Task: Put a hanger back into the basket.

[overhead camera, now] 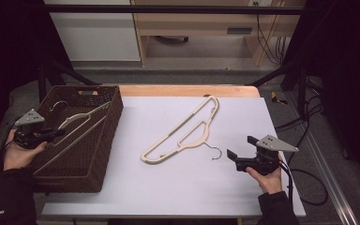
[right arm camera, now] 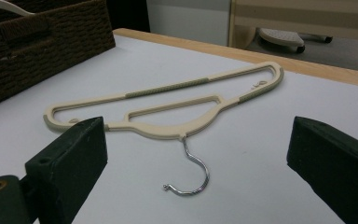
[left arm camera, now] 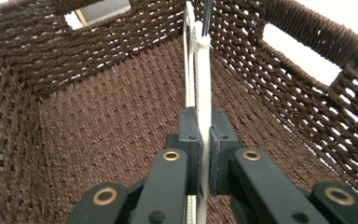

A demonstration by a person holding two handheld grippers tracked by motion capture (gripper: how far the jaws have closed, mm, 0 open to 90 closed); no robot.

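Note:
A cream hanger [overhead camera: 82, 125] with a metal hook hangs tilted inside the brown woven basket [overhead camera: 104, 149] at the table's left. My left gripper [overhead camera: 60, 132] is shut on its cream bar [left arm camera: 204, 88], which runs up between the black pads [left arm camera: 189, 140] in the left gripper view. A second cream hanger [overhead camera: 183, 132] lies flat on the white table top, its metal hook [right arm camera: 193, 175] pointing toward my right gripper [overhead camera: 242, 147]. That gripper stands open near the table's right front, a short way from the hook, with nothing between its fingers [right arm camera: 77, 154].
The basket fills the table's left side, with cut-out handles in its walls [left arm camera: 303, 46]. A wooden strip [overhead camera: 187, 90] edges the table's far side. Cables [overhead camera: 304, 183] trail off the right edge. Dark frame bars [overhead camera: 168, 9] cross the back.

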